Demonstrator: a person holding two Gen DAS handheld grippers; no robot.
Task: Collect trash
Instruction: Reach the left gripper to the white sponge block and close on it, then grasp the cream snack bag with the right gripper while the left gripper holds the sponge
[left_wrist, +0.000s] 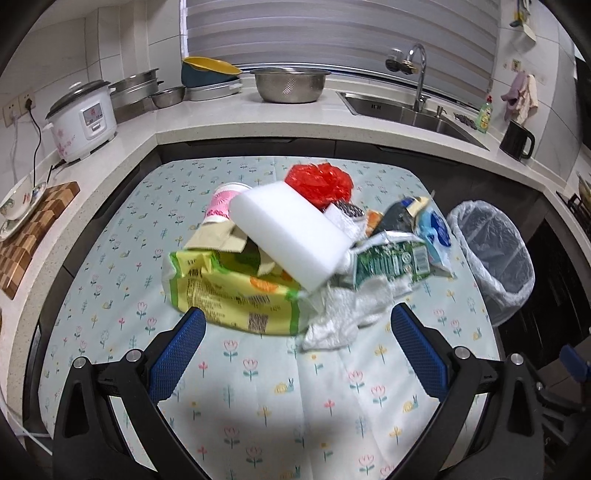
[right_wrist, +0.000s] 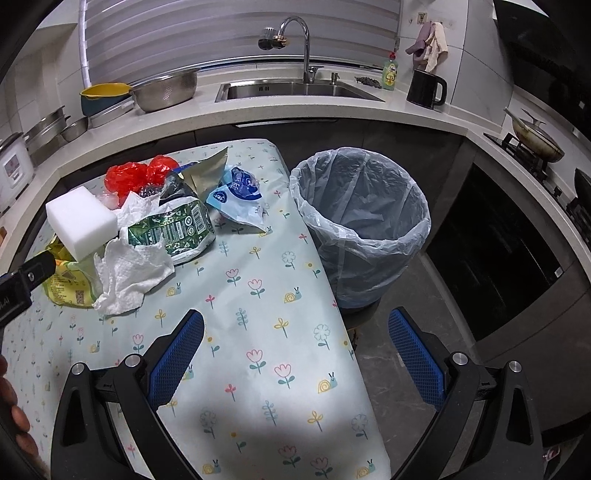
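A heap of trash lies on the flowered tablecloth (left_wrist: 258, 387): a white foam block (left_wrist: 291, 236) on top, a yellow snack bag (left_wrist: 229, 291), crumpled white paper (left_wrist: 347, 314), a green wrapper (left_wrist: 391, 258), a red plastic bag (left_wrist: 319, 181), a pink paper cup (left_wrist: 221, 203) and a blue-white pouch (right_wrist: 240, 192). My left gripper (left_wrist: 295, 354) is open just short of the heap, nothing between its blue pads. My right gripper (right_wrist: 295, 354) is open over the table's right edge, empty. The bin (right_wrist: 362, 221), lined with a clear bag, stands on the floor beside the table.
A counter wraps around the table, with a rice cooker (left_wrist: 83, 118), metal bowls (left_wrist: 290, 85), a sink (right_wrist: 295, 88) and a black kettle (right_wrist: 426, 88). A stove with a pan (right_wrist: 535, 140) is on the right. The left gripper's body (right_wrist: 22, 280) shows at the right view's left edge.
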